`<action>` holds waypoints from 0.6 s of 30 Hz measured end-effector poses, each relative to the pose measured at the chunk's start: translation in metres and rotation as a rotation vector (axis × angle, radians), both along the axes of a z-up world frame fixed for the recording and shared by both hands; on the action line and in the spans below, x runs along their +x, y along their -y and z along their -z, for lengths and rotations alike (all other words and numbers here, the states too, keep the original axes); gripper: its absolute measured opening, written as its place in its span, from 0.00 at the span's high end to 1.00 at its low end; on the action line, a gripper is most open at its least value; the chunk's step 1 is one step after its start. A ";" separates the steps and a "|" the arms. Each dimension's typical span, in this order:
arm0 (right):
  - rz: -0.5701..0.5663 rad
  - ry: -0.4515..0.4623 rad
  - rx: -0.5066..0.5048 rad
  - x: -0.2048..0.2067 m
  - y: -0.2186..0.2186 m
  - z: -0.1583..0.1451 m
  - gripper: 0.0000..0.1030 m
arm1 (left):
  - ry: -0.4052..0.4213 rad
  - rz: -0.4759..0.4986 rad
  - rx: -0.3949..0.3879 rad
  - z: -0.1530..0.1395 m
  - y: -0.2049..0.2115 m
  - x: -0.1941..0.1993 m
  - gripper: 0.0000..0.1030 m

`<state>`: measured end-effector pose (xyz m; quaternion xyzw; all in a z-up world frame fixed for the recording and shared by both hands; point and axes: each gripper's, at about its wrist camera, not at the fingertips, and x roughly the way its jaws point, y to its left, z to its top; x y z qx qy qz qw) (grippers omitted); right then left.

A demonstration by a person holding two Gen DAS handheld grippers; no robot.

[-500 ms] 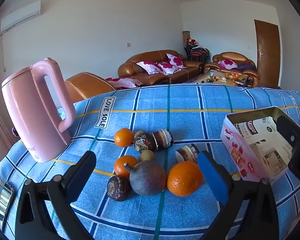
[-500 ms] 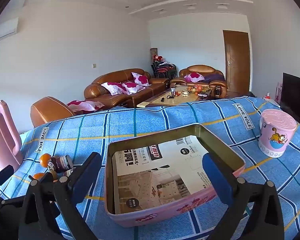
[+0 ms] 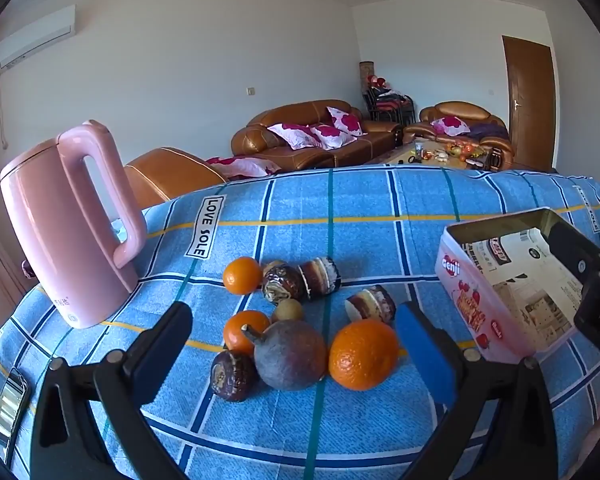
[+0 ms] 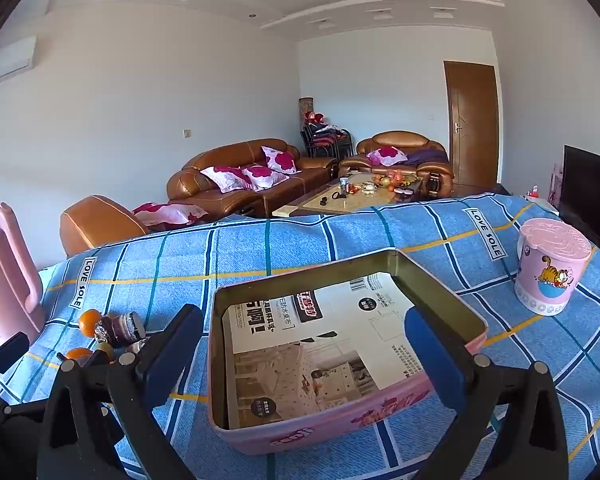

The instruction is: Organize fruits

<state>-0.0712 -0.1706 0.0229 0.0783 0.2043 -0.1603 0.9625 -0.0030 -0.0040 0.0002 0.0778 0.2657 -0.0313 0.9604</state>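
The fruits [image 3: 300,320] sit low in the middle of the frame, a bit nearer than before — the left gripper [image 3: 296,344] creeps closer, fingers wide apart. The tin [image 4: 440,292] is empty — the right gripper [image 4: 304,344] waits, fingers spread too.

This is looking like a home living room. Ahead of the grippers, beyond the table's blue checked cloth [image 4: 340,240], a brown leather sofa [image 4: 236,184] with pink flowered cushions is standing against the white wall, and a matching armchair [image 4: 400,156] is sitting to its right. A cluttered coffee table [image 4: 352,196] is lying between them. A wooden door [image 4: 472,120] is showing far right, and an air conditioner [image 3: 36,36] is hanging high on the left wall.
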 end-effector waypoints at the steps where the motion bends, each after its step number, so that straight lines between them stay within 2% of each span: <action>1: 0.000 -0.001 -0.001 0.000 -0.001 0.000 0.01 | 0.000 0.000 0.000 0.000 0.000 0.000 0.00; 18: 0.003 -0.007 0.000 0.001 0.000 -0.001 0.01 | 0.000 0.001 0.000 0.000 0.000 0.000 0.00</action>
